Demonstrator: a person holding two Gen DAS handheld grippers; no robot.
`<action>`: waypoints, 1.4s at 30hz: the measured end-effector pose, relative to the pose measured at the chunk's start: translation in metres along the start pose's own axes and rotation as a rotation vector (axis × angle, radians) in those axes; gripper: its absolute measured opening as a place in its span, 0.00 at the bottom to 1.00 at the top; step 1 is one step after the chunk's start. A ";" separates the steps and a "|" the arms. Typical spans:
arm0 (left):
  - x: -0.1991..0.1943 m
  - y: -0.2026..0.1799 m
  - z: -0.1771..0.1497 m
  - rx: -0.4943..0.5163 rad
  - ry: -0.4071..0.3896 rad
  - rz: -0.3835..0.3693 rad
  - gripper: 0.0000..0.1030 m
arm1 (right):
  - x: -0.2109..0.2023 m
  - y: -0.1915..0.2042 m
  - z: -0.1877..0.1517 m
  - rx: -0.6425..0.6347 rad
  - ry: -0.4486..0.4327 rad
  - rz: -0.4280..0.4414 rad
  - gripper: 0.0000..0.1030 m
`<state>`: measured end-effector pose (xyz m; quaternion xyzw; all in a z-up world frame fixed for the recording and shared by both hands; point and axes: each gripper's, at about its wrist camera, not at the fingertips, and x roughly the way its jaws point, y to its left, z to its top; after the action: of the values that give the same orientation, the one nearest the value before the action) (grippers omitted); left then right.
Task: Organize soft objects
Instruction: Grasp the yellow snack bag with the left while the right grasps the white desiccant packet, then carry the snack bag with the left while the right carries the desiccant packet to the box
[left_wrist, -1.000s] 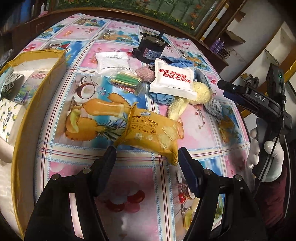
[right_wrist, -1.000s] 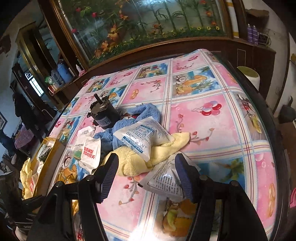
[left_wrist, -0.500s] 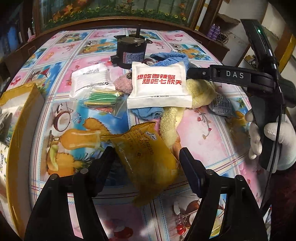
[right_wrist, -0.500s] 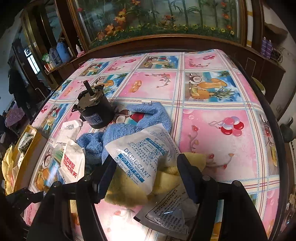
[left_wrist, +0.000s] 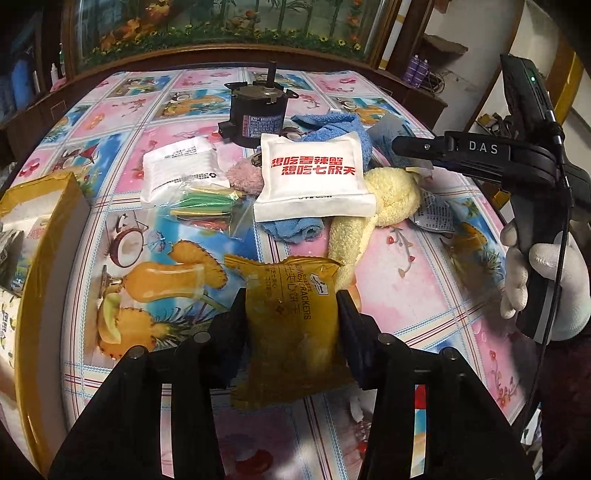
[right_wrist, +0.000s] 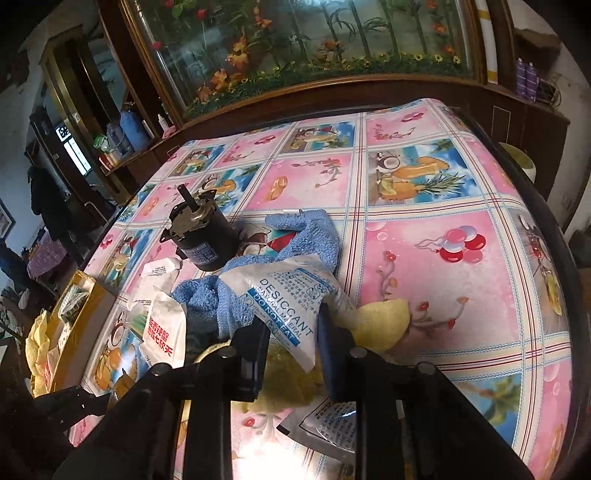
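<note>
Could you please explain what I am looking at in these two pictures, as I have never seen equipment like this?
There is no robot here: a person holds a two-finger tool in each hand, with a wide-angle camera on each looking along its fingers. One picture is from the left tool, the other from the right.

The left gripper has just been closing, and its fingers now press on a yellow cracker packet. The right gripper has just closed on a white desiccant bag. In the left view you also see the right tool in a gloved hand.

On the patterned tablecloth lie a blue towel, a yellow cloth, a white pouch with red writing and a black motor.
</note>
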<state>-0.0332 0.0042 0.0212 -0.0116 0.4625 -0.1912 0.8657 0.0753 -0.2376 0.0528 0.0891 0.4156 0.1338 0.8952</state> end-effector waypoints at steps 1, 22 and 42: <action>-0.004 0.000 -0.001 -0.005 -0.007 -0.005 0.44 | -0.004 0.000 -0.001 0.003 -0.006 0.004 0.23; -0.102 0.057 -0.031 -0.171 -0.172 -0.094 0.42 | -0.083 0.077 -0.031 -0.097 -0.084 0.162 0.22; -0.192 0.190 -0.095 -0.463 -0.273 0.060 0.42 | -0.044 0.247 -0.058 -0.338 0.035 0.391 0.21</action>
<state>-0.1447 0.2612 0.0826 -0.2213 0.3732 -0.0512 0.8995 -0.0377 -0.0143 0.1140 0.0148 0.3777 0.3734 0.8472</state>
